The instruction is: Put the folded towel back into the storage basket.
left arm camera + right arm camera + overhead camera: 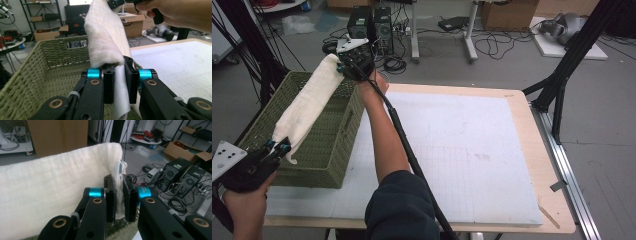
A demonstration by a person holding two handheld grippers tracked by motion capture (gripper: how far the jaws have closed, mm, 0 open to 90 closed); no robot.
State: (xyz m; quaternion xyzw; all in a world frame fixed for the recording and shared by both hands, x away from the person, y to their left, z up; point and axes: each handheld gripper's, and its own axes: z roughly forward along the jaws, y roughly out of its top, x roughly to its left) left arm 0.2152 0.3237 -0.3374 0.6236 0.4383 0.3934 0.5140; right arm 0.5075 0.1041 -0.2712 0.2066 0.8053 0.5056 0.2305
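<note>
Above the left edge of the table (532, 107) we see a white cloth (312, 102) stretched between the two grippers, over a green woven basket (329, 145). The left gripper (279, 148) pinches the near end of the cloth with its jaws pressed on the fabric, close to the near left corner of the table. The right gripper (346, 69) pinches the far end in the same way, beyond the far rim of the basket. The cloth hangs slightly tilted, its far end higher.

The basket stands on the left side of a white gridded board (462, 150) that covers most of the wooden table. The rest of the board is bare. A black cable (407, 150) trails from the right gripper along the forearm to the near edge.

Behind the table we see a grey floor with two black computer towers (371, 25), loose cables, cardboard boxes (507, 12) and black frame legs (562, 75). In the left gripper view a shelf (41, 12) stands at the back.
</note>
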